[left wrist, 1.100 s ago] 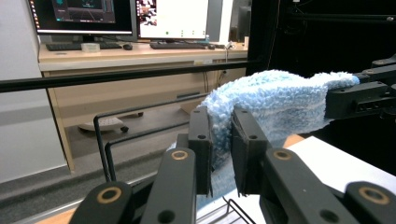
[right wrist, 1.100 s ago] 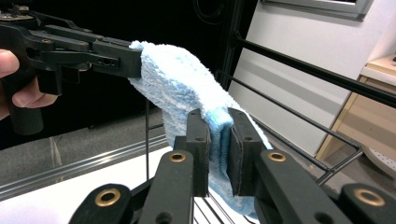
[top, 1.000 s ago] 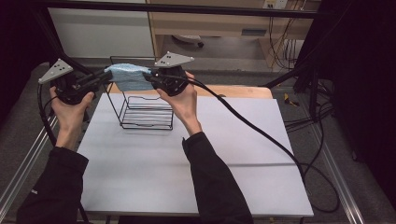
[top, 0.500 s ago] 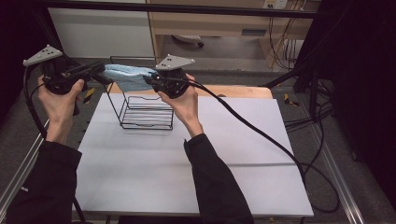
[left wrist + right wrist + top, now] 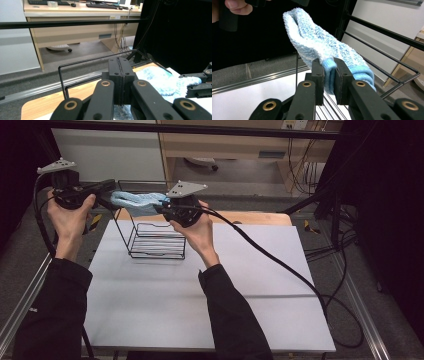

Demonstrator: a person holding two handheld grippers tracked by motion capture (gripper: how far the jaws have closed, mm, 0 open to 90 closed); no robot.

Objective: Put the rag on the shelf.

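The fuzzy blue sock stretches above the wire rack, clamped by the right hand-held gripper; the left hand-held gripper, jaws together after closing, holds nothing.

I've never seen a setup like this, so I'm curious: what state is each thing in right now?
left tool: shut, nothing seen between its jaws.
right tool: shut on one end of the blue sock.
blue sock: held in the air above the wire basket, stretched out sideways.
wire basket: upright on the table, empty.
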